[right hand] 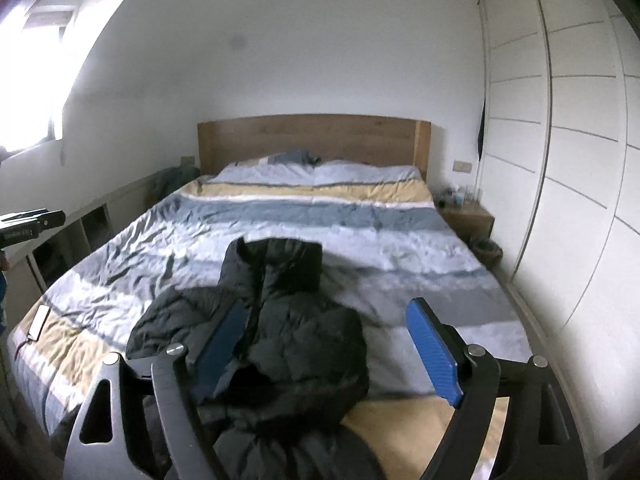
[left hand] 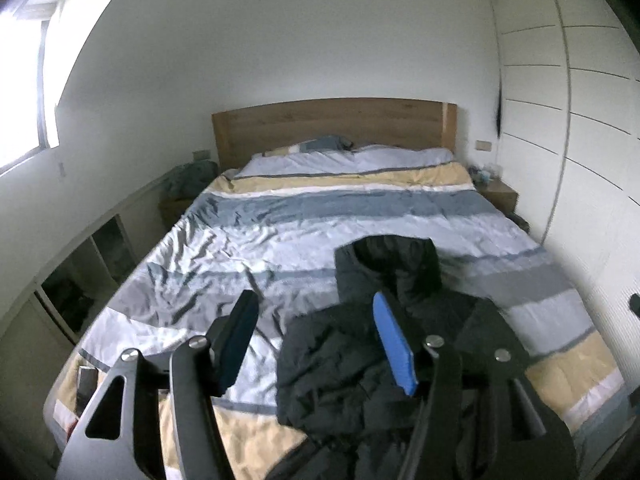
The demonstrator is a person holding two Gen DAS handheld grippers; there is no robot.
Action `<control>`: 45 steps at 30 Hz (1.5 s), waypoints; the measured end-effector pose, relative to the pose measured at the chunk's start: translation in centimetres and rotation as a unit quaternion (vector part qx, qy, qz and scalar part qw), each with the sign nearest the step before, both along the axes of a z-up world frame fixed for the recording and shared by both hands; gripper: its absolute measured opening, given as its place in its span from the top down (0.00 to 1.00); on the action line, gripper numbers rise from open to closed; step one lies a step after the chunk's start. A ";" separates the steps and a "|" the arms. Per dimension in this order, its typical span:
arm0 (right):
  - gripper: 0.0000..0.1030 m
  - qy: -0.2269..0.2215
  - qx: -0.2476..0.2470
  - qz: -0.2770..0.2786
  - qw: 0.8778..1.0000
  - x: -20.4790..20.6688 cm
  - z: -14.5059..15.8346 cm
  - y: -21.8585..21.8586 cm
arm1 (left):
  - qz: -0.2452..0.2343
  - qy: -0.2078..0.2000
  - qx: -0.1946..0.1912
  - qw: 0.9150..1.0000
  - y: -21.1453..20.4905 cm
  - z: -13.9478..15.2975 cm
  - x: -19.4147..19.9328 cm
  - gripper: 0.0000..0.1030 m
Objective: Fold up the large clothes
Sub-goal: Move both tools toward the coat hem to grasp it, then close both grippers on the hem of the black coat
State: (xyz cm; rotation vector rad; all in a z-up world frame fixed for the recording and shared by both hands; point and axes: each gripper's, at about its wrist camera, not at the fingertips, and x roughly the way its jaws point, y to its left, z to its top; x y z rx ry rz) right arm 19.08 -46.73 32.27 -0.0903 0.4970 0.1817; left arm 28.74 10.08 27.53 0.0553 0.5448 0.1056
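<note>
Jaws of both the left gripper and right gripper gape, empty, above the black puffy jacket on the bed. Soft, bulky, probably slippery; best pinched at hem or shoulder seams.

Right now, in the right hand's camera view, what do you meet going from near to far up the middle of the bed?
Black jacket → striped bedspread → pillows → wooden headboard → white wall.
</note>
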 end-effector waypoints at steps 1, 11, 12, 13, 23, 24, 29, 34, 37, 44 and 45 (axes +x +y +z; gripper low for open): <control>0.19 -0.003 -0.001 -0.002 1.000 0.7 0.4 -0.1 | 0.006 0.001 -0.002 1.000 0.7 0.6 1.1 0.44; 0.18 -0.019 0.003 -0.016 1.000 8.1 2.2 -1.1 | 0.055 0.008 -0.047 0.997 7.0 1.4 8.9 0.44; 0.17 -0.018 0.004 -0.015 1.000 8.9 2.0 -1.0 | 0.057 0.010 -0.047 0.997 7.4 0.9 9.6 0.44; 0.17 -0.016 0.005 -0.015 1.000 9.5 1.6 -0.8 | 0.059 0.014 -0.046 0.997 7.7 0.4 10.3 0.44; 0.17 0.024 0.008 0.007 1.000 18.5 -5.3 1.4 | 0.034 0.041 -0.071 0.996 8.0 -9.8 20.1 0.44; 0.17 0.027 0.005 0.011 1.000 19.8 -6.6 1.8 | 0.027 0.041 -0.075 0.996 7.7 -10.9 21.2 0.44; 0.17 0.036 -0.005 0.031 0.999 23.8 -11.1 3.4 | -0.015 0.060 -0.065 0.996 5.4 -17.1 25.7 0.44; 0.17 0.072 0.015 0.048 0.996 25.9 -14.2 3.8 | -0.032 0.105 -0.080 0.991 4.3 -20.5 27.8 0.44; 0.17 0.090 0.011 0.049 0.995 26.6 -14.3 3.7 | -0.031 0.126 -0.076 0.989 3.9 -20.3 28.2 0.44; 0.17 0.117 0.029 0.041 0.992 27.6 -10.3 2.7 | -0.022 0.146 -0.086 0.985 4.6 -16.1 28.2 0.44; 0.17 0.118 0.030 0.039 0.992 27.7 -9.6 2.6 | -0.022 0.146 -0.085 0.985 4.7 -15.2 28.1 0.44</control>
